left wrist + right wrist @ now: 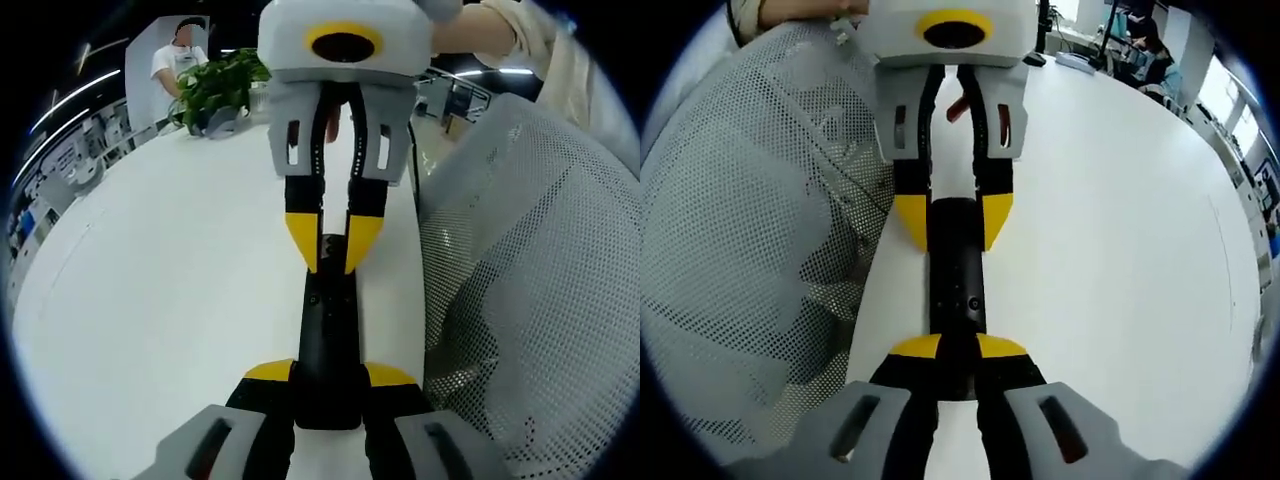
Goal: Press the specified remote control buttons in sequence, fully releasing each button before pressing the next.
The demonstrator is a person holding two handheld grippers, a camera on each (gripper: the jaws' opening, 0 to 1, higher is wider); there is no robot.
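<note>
My left tool [330, 375] is closed on the near end of the black remote control [327, 330], yellow tips pinching its two long sides, so the remote runs straight away from me along the jaw line with its long axis pointing at my other hand. My right tool [333, 248] comes in from the far end, its yellow tips nearly together and down over the remote's far part; from that side, in the right gripper view, the right tool [956, 352] has its tips close together at the remote control [957, 275] end nearest it, and I cannot tell for sure whether they pinch the body or just rest on a button. There the left tool [954, 222] shows at the far end, clamped on both sides of the remote. So the remote lies between both tools, on the white worktop [170, 300] near its edge. A small round button [974, 303] shows on the face just ahead of the right tips, so the right tool is the nearer one for pressing. White mesh chair back [530, 290] just beside the worktop edge. Potted plant [220, 90] far off, well apart. Nothing blocks the remote's face.
</note>
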